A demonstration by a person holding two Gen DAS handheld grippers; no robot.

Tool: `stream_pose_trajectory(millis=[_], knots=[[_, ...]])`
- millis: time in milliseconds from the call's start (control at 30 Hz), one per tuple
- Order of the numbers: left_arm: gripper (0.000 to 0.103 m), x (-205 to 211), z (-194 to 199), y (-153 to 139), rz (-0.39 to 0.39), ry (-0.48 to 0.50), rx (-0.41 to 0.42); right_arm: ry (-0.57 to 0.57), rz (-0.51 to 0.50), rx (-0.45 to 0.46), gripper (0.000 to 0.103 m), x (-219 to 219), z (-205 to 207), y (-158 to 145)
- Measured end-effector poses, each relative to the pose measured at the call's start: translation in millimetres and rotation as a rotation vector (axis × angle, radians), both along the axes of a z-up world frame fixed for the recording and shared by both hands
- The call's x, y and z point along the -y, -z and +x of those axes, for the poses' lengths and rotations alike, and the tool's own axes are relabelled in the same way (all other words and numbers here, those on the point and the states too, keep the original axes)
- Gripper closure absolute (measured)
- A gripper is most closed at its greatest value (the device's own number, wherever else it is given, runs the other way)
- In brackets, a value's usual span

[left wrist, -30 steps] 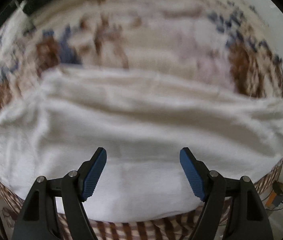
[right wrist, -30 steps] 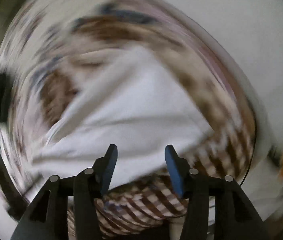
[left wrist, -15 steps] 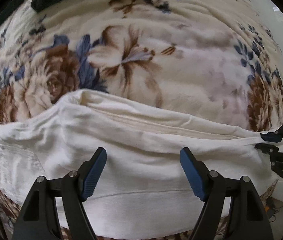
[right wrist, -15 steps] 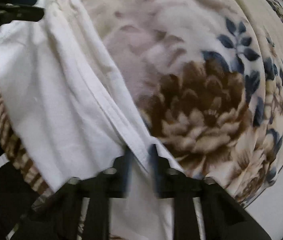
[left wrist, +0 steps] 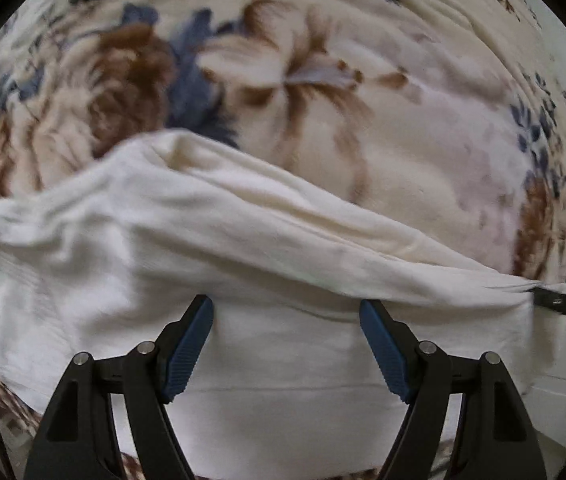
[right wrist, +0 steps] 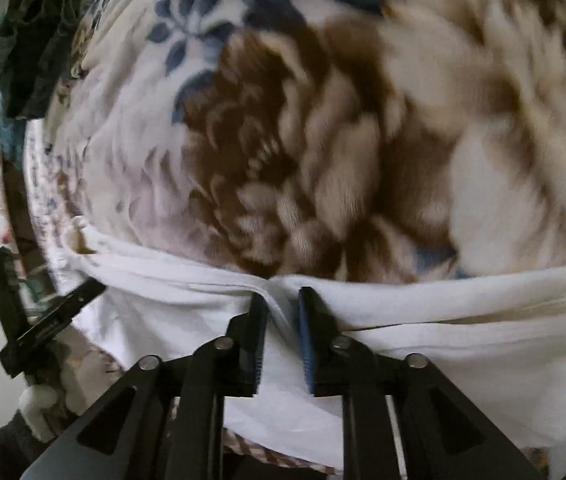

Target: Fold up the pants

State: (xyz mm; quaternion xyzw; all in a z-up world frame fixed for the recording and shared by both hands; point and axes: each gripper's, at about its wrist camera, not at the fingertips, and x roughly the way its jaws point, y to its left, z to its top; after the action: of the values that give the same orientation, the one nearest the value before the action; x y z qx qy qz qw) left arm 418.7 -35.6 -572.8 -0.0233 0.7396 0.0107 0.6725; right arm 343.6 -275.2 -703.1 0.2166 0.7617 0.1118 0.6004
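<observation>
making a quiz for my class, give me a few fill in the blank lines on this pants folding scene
1. The pants are ____ in colour.
2. They lie on a blanket printed with ____.
3. A fold of the pants sits between the fingers of the ____ gripper.
4. The left gripper has its jaws ____.

Missing words: white; flowers; right; open

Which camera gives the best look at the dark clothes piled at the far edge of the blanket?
The right wrist view: the dark clothes sit in its upper left corner, folds visible, beyond the floral blanket. The left wrist view shows nothing of them, only the blanket and white pants.
</observation>
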Motion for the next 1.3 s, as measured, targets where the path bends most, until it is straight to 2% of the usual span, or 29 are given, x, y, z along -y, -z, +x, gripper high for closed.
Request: stream_pose_trajectory(millis=[33,67,100,133,167,233,267,333,400,533,600,700,800,933,1000,1100,1167,1200,1233,1300], knots=[[0.029,-8,1,1,0.015,-0.009,0.005,-0.078,-0.063,0.051,0.081,0,-14,-20],[0.029,-13,4,1,0.023,-0.013,0.003,-0.152,-0.109,0.1,0.079,-12,-12,-33],[0.029,-19,3,4,0.031,-0.018,-0.003,-0.226,-0.136,0.148,0.07,-28,-10,-46],[0.029,-28,3,7,0.039,-0.023,-0.016,-0.309,-0.144,0.18,0.056,-48,-7,-58],[0.029,-37,2,12,0.045,-0.025,-0.028,-0.37,-0.162,0.183,0.049,-62,-6,-64],[0.029,-51,-6,24,0.051,-0.031,-0.057,-0.42,-0.222,0.222,0.045,-81,1,-80],[0.029,-58,-10,28,0.052,-0.041,-0.066,-0.425,-0.183,0.252,0.045,-89,5,-90],[0.029,-65,-18,31,0.051,-0.05,-0.072,-0.391,0.006,0.236,0.045,-104,15,-91],[0.029,-76,-27,27,0.011,-0.093,-0.075,-0.364,0.076,0.215,0.045,-127,25,-80],[0.029,-112,-30,15,-0.112,-0.275,-0.054,-0.436,0.053,0.182,0.046,-181,35,-38],[0.029,-124,-27,14,-0.164,-0.36,-0.046,-0.453,0.064,0.161,0.047,-184,30,-29],[0.029,-136,-26,34,-0.182,-0.434,-0.101,-0.483,0.091,0.144,0.047,-192,19,-22],[0.029,-137,-34,45,-0.159,-0.438,-0.144,-0.498,0.091,0.156,0.046,-195,15,-25],[0.029,-139,-45,39,-0.153,-0.406,-0.124,-0.553,0.118,0.196,0.046,-204,19,-36],[0.029,-131,-49,39,-0.151,-0.401,-0.121,-0.604,0.146,0.22,0.047,-221,21,-41],[0.027,-134,-56,34,-0.151,-0.39,-0.118,-0.732,0.121,0.24,0.047,-249,16,-38],[0.027,-138,-62,30,-0.154,-0.389,-0.116,-0.794,0.091,0.208,0.056,-262,11,-24],[0.027,-143,-68,27,-0.155,-0.39,-0.113,-0.801,0.083,0.191,0.065,-264,9,-18],[0.027,-132,-64,24,-0.157,-0.391,-0.111,-0.81,0.083,0.203,0.077,-265,7,-17],[0.027,-133,-72,20,-0.156,-0.39,-0.103,-0.768,0.095,0.215,0.084,-260,8,-20]])
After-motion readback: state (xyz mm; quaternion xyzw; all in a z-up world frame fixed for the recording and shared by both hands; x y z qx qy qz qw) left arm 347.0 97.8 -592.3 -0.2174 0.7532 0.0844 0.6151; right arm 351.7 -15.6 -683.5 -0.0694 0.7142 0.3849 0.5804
